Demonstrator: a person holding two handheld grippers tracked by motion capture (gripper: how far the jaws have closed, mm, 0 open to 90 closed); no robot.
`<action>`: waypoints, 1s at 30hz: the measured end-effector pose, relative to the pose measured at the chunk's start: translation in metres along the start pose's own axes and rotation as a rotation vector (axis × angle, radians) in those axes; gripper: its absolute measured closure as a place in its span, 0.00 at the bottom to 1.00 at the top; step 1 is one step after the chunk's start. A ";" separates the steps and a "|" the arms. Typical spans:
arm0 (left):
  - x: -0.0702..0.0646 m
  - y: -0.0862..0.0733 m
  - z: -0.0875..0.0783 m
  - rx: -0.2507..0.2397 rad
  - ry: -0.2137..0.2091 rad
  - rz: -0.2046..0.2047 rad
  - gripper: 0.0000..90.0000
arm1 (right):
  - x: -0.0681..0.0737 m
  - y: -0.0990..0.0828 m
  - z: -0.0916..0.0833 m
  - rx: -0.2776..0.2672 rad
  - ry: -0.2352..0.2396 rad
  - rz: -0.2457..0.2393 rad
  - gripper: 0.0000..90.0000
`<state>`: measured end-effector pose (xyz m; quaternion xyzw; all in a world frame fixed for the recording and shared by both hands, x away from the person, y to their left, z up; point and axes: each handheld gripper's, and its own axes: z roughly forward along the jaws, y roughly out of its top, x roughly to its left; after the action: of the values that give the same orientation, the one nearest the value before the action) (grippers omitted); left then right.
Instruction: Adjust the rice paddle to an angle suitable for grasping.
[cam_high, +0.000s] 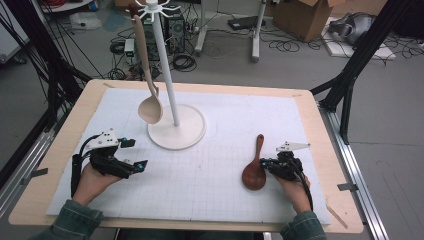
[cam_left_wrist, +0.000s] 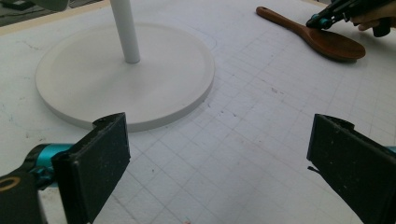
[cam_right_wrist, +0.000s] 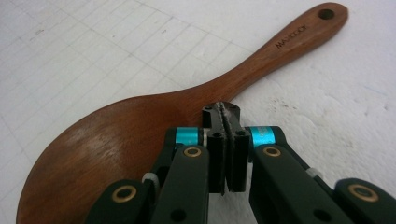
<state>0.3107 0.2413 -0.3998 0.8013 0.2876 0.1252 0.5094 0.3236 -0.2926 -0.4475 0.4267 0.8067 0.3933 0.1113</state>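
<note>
Brown wooden spoon (cam_right_wrist: 140, 135) lies flat, its edge touching the clenched, empty right gripper (cam_right_wrist: 227, 116).

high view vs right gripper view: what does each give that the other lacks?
High view alone: the white stand with a pale ladle hanging from its top hooks, the left claw with jaws apart over the mat, both of the person's hands, and the floor clutter beyond the table.

Right gripper view alone: the lettering and hanging hole on the spoon's handle, and the jaws pressed together at the edge of the spoon's bowl.

Shared: the dark wooden spoon lying on the gridded mat, with the right claw against its bowl.
</note>
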 end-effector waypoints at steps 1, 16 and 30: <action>0.000 0.000 0.000 0.000 0.000 -0.001 0.07 | 0.001 0.001 0.001 0.003 0.006 -0.004 0.99; 0.000 0.001 -0.002 -0.006 0.001 -0.002 0.07 | 0.004 0.020 0.015 0.029 -0.003 -0.033 1.00; 0.001 0.001 -0.004 -0.010 0.002 -0.002 0.07 | 0.012 0.042 0.035 0.038 0.017 -0.062 1.00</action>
<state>0.3098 0.2444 -0.3972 0.7984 0.2884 0.1268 0.5132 0.3593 -0.2509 -0.4384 0.4001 0.8278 0.3780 0.1084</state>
